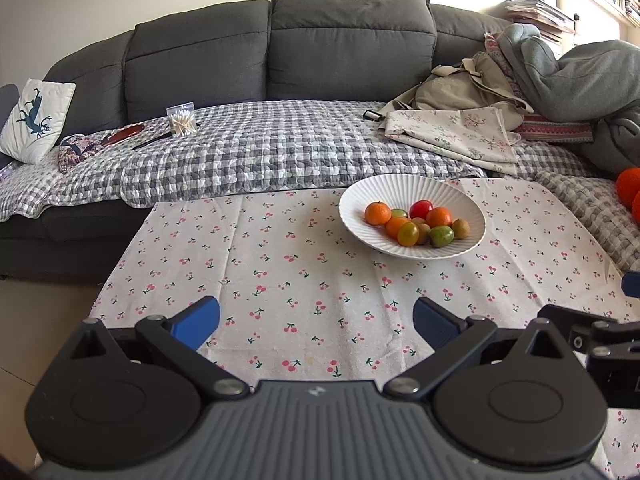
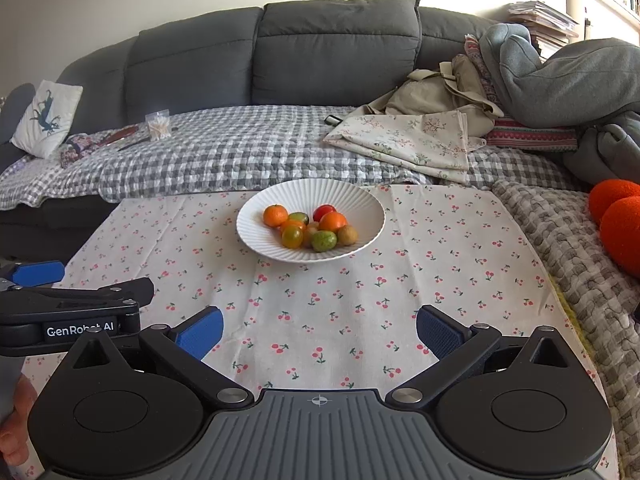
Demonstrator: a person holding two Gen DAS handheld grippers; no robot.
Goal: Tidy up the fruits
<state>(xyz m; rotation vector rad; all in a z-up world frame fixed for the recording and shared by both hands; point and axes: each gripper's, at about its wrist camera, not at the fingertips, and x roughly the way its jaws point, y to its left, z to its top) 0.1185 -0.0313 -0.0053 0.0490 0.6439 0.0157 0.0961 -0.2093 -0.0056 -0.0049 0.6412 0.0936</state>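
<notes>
I have the left gripper [image 1: 316, 320] and right gripper [image 2: 318, 330] side by side, level over the cherry-print cloth [image 2: 320, 312], jaws spread wide, empty. White ribbed plate [image 2: 256, 236] well ahead, holding the fruits [image 2: 310, 226], nearer the sofa [image 2: 320, 52].

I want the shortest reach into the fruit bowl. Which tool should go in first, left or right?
Probably the right tool: the white bowl sits almost straight ahead of its open jaws. For the left tool, also open, the bowl lies off to the right.
</notes>
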